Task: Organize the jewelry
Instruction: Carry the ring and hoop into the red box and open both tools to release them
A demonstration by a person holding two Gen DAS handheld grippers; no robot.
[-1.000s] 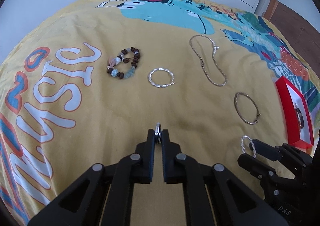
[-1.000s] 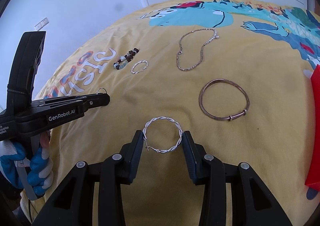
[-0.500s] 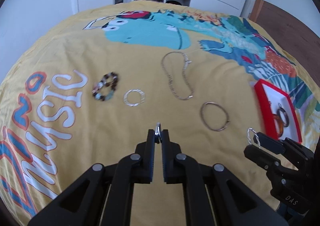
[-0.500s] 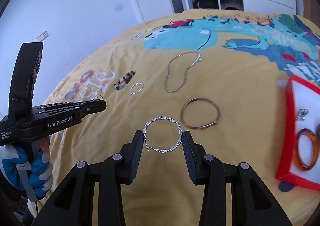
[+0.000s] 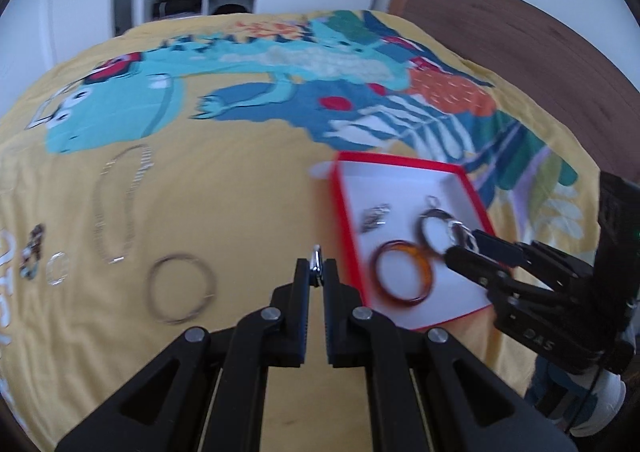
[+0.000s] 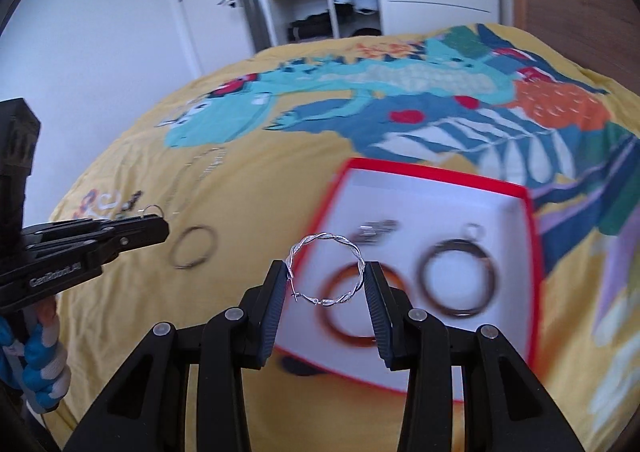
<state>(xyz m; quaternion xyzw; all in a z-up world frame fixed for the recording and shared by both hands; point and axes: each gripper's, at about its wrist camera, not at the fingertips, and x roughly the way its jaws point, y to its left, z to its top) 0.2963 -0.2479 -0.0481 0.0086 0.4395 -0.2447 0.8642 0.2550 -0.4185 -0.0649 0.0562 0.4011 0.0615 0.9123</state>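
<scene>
Tongs both loaded: your right tongs (image 6: 326, 280) are clamped across a twisted silver hoop (image 6: 326, 270), held over the near-left part of the red box (image 6: 528, 236). Your left tongs (image 5: 317, 272) pinch a small silver ring (image 5: 316, 266) edge-on, just left of the box. Amber bangle (image 5: 402, 274) & dark hoop (image 6: 458, 280) lie inside; thin bangle (image 5: 181, 288) & chain (image 5: 120, 204) on the bed, left of both tongs.
</scene>
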